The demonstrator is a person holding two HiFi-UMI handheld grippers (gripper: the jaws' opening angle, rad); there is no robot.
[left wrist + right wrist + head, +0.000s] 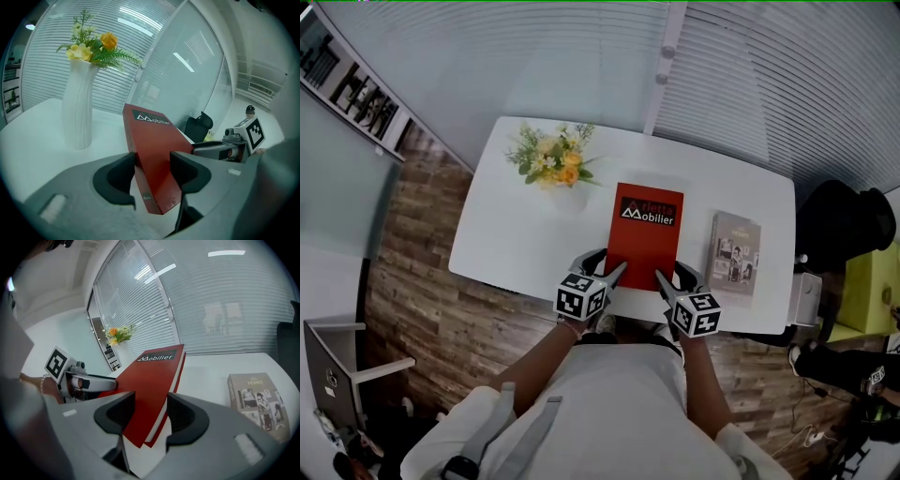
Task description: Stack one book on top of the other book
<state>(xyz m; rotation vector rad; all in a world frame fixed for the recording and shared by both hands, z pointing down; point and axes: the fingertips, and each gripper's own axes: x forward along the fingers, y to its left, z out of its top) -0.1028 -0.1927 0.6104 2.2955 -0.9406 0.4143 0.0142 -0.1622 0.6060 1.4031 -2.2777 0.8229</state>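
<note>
Person's torso (623, 403) nearest, both forearms reaching fwd over near edge of white table (506, 239). L to R:
- wood floor (422, 309) left of and near side of table.
- white vase w/ yellow flowers (555, 169) at far-left of table, upright, well apart from both books.
- left gripper (605, 266) clamped on near-left corner of red book (645, 230). Jaws stand fairly wide but pads press on the book, corner sits between them.
- red book at table middle, cover up, "Mobilier" title at far end. Near end held clear of tabletop and tilted; can't tell if far end touches the table.
- right gripper (677, 274) same deal on near-right corner: jaws wide, closed onto the book, page edge showing between pads.
- grey book (735, 253) lies flat on table right of the red one, near it, not touching, nothing on top. Not stacked yet.
- black chair (844, 225) right of table.
</note>
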